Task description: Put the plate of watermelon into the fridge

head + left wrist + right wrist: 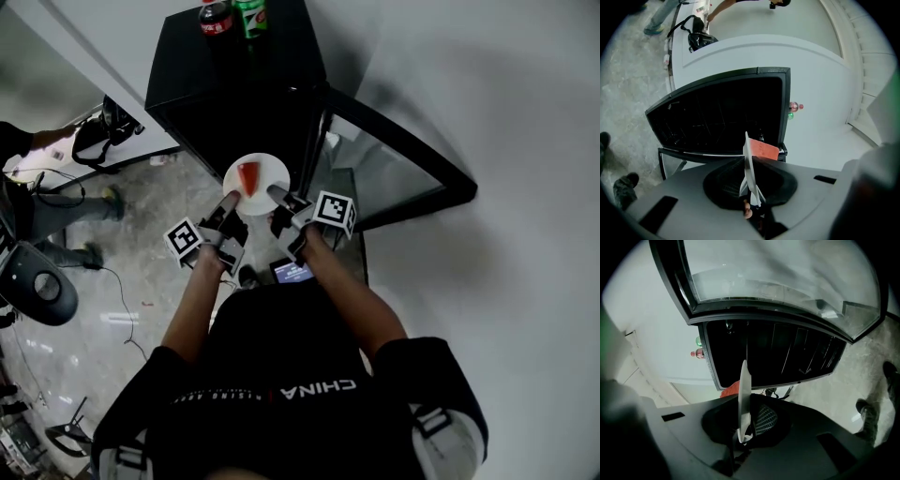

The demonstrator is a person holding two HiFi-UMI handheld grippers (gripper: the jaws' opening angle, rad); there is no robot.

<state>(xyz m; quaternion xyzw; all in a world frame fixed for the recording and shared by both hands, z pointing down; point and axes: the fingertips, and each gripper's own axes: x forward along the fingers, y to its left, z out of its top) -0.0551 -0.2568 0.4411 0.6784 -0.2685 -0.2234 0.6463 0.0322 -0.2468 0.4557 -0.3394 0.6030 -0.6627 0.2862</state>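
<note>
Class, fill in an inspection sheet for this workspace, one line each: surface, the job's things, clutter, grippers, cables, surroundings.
Surface: grey floor; the plate rests on no surface and is held in the air.
Job's things: white plate carrying a watermelon slice, in front of the black fridge, whose glass door stands open.
Clutter: red-labelled bottle and green bottle on the fridge top.
Grippers: left gripper and right gripper each have their fingers closed on opposite edges of the plate.
Cables: thin cable lying on the floor at left.
Surroundings: black bag on a white tabletop; another person's legs at left.
</note>
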